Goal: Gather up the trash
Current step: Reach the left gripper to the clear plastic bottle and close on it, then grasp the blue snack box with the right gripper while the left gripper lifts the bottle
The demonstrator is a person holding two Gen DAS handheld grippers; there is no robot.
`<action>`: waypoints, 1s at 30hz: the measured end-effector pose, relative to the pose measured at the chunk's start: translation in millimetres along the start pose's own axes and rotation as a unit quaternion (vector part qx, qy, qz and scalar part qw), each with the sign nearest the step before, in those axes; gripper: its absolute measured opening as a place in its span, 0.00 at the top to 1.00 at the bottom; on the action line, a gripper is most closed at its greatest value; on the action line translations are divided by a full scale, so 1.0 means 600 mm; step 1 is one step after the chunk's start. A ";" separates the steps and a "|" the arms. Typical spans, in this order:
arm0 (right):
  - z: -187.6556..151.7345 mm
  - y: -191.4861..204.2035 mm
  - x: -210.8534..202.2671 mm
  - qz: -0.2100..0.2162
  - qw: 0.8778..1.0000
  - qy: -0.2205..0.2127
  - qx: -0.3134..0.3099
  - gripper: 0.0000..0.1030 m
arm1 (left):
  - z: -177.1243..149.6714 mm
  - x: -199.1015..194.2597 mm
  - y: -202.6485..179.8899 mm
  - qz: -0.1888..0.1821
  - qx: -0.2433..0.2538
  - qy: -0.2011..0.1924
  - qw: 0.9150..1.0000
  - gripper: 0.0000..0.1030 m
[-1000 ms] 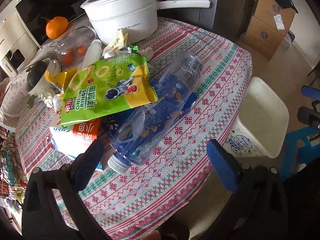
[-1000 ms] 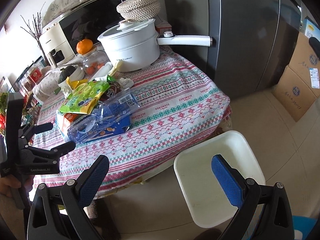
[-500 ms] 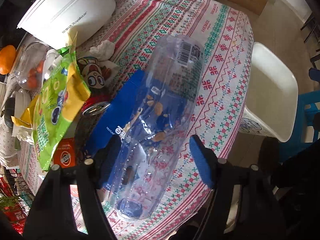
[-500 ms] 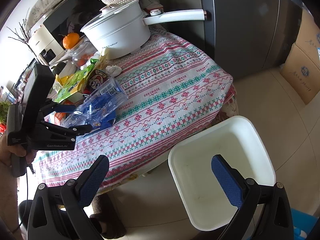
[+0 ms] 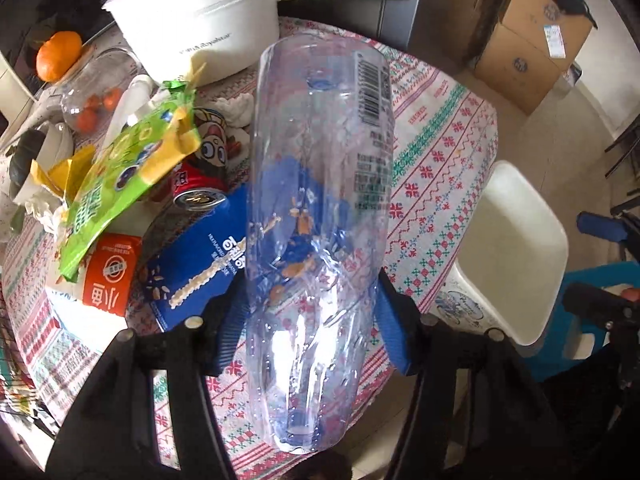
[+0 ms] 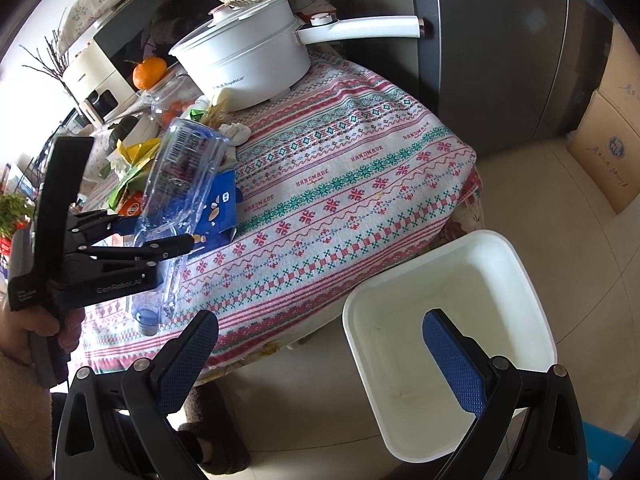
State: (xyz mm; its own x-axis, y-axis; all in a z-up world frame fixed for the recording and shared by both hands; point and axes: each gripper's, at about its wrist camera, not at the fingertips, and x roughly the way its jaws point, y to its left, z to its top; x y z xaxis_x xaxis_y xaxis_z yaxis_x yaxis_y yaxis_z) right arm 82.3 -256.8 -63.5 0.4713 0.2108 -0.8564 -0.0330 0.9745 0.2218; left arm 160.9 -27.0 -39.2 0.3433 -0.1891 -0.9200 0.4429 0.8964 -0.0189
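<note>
Clear thin plastic — the empty bottle sits between the blue pads of the left tongs, cap end toward the camera, base tilted up and away over the bench. The jaws are closing, pads pressing the lower body just above the shoulder. Judged light, crushable and slick: it will likely dent under pressure, so a hold near the stiffer shoulder or neck looks safer than mid-body.

Right tongs gape wide with nothing between them, hovering above the white bin on the floor just beside the bench edge.

Farther out the rest of the trash lies near the pot: blue snack packet, red can, green chip bag, orange-and-white carton, crumpled tissue.

Versus a second ago — the bottle lay flat across the blue packet with the left jaws wide and short of it; now it is lifted off the pile and gripped. The right tongs have dropped closer over the bin.
</note>
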 end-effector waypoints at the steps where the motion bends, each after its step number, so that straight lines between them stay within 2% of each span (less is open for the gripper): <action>1: 0.001 0.005 0.000 0.007 1.000 -0.005 -0.007 0.00 | -0.011 -0.019 0.013 -0.017 -0.019 -0.014 1.000 0.41; 3: 0.007 0.018 0.004 0.018 0.999 -0.012 -0.024 0.01 | -0.035 -0.048 0.037 -0.049 -0.050 -0.043 0.997 0.41; 5: 0.014 0.034 0.015 0.031 0.999 -0.011 -0.038 0.01 | -0.064 -0.075 0.061 -0.060 -0.074 -0.068 0.993 0.41; 7: 0.024 0.047 0.037 0.052 0.998 0.000 -0.037 0.04 | -0.089 -0.086 0.072 -0.062 -0.096 -0.088 0.990 0.41; 11: 0.048 0.069 0.090 0.091 0.995 0.027 -0.028 0.18 | -0.123 -0.118 0.116 -0.054 -0.124 -0.124 0.983 0.41; 16: 0.081 0.120 0.136 0.088 0.991 0.034 -0.091 0.19 | -0.147 -0.115 0.191 -0.041 -0.168 -0.130 0.976 0.41; 19: 0.115 0.118 0.181 0.116 0.990 0.041 -0.062 0.27 | -0.153 -0.104 0.223 -0.053 -0.182 -0.126 0.974 0.41; 22: 0.141 0.104 0.231 0.134 0.989 0.059 -0.014 0.30 | -0.161 -0.101 0.217 -0.060 -0.175 -0.119 0.976 0.41; 25: 0.156 0.087 0.266 0.178 0.981 0.072 0.039 0.31 | -0.163 -0.105 0.215 -0.061 -0.167 -0.118 0.977 0.41; 27: 0.158 0.085 0.283 0.201 0.974 0.079 0.064 0.35 | -0.161 -0.106 0.217 -0.062 -0.170 -0.118 0.976 0.41; 30: 0.157 0.094 0.301 0.223 0.968 0.088 0.078 0.50 | -0.160 -0.107 0.218 -0.059 -0.172 -0.119 0.976 0.41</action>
State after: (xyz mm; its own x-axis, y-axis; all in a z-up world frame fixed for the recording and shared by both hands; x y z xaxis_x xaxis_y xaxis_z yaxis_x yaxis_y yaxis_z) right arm 248.3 -170.9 -161.7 0.2824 0.6303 -0.7232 -0.0580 0.7637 0.6429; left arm 117.3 140.6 -20.5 0.5075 -0.3506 -0.7871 0.2016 0.9364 -0.2871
